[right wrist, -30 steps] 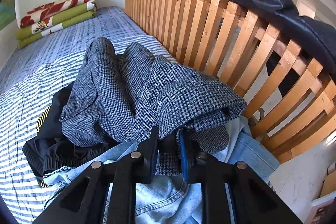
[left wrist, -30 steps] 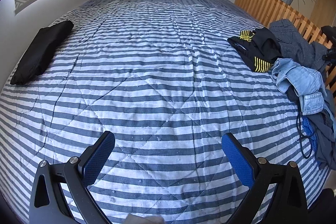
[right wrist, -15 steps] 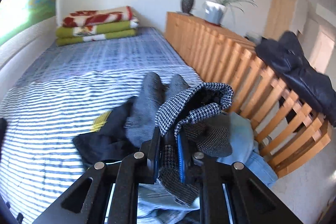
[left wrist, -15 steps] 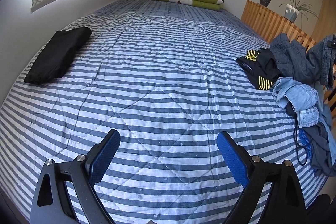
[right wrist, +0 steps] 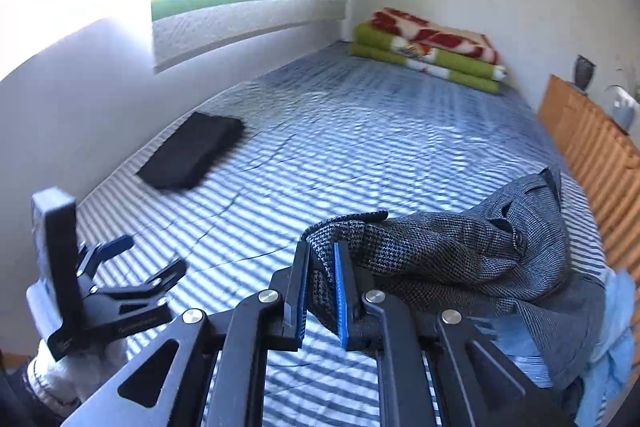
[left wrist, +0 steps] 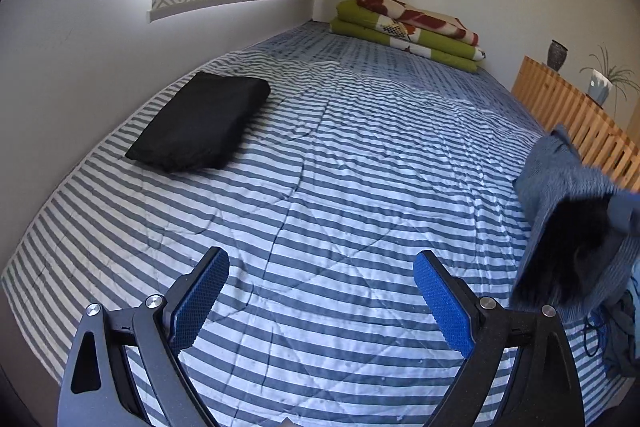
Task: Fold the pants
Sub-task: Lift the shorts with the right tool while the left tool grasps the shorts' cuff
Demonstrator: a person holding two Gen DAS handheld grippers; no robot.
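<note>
Over the striped bed we angled both grippers downward; our left gripper gaped empty, our right gripper was closing, pinching the houndstooth pants near the bed's right edge.

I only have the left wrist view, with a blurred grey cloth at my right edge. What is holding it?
Observer: The right gripper. Its jaws are closing, with an edge of the grey houndstooth woven pants between the blue pads.
Operator: Where does the rest of the pants lie?
Observer: It trails to the right, draped over a light blue denim garment beside the wooden slatted rail.
Operator: How far is my left gripper from the pants?
Observer: The left gripper is open and clear of them, off to their left over the blue and white striped bedcover.
</note>
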